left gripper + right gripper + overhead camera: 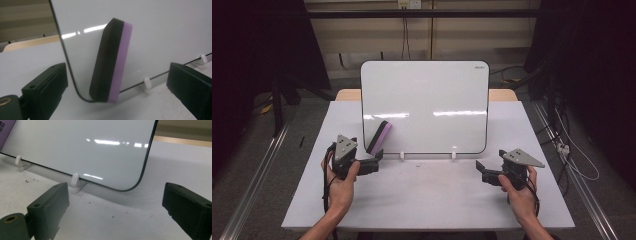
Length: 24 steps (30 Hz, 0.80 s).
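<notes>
A whiteboard (424,100) stands upright on the white table (427,200), held by small white clips (402,156). A black and purple eraser (378,136) sticks tilted to the board's lower left corner. In the left gripper view the eraser (111,62) is straight ahead, beyond the black fingers (47,85), which do not touch it. My left gripper (376,161) is open just in front of it. My right gripper (482,171) is open and empty near the board's lower right corner (130,187).
The board's clips (75,180) rest on the table ahead of the right gripper. A wooden tabletop (347,94) shows behind the white one. Dark stands and cables (572,145) line the floor on both sides. The table edge (427,227) runs close to the person's forearms.
</notes>
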{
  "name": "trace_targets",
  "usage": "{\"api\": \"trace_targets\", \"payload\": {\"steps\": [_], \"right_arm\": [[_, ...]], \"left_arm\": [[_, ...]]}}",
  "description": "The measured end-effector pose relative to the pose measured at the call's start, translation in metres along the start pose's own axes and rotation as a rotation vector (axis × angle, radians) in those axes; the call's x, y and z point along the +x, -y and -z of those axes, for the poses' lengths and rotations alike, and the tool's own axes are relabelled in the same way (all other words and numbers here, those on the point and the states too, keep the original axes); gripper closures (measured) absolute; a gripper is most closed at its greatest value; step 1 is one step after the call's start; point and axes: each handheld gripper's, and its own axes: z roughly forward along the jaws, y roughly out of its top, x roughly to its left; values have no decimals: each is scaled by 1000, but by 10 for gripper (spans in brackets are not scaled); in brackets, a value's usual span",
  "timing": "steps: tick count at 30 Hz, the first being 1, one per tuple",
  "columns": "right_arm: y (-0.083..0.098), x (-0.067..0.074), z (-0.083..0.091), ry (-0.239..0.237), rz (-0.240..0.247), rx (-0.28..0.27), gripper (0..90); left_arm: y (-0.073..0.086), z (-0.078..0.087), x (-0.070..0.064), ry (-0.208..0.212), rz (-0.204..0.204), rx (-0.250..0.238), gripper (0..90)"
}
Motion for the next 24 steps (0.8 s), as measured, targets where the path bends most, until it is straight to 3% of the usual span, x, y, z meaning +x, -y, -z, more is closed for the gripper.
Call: {"api": "trace_targets", "payload": {"steps": [2, 9, 14, 17, 18, 20, 22, 24], "right_arm": [[0, 0, 1, 4, -2, -1, 70], [7, -2, 9, 20, -5, 8, 71], [10, -5, 14, 24, -5, 15, 69], [13, -5, 15, 29, -14, 12, 70], [14, -5, 15, 32, -7, 8, 70], [16, -5, 16, 31, -10, 8, 70], [17, -6, 16, 32, -7, 7, 70], [17, -7, 17, 34, -14, -2, 72]], "left_arm": [[3, 6, 3, -8, -17, 13, 34], [20, 23, 3, -11, -15, 50, 36], [32, 30, 3, -43, -38, 77, 31], [40, 32, 2, -52, -44, 60, 35], [43, 33, 1, -73, -55, 50, 35], [45, 35, 3, -51, -43, 60, 35], [47, 38, 6, -86, -39, 52, 34], [49, 38, 7, -89, -18, 51, 29]]}}
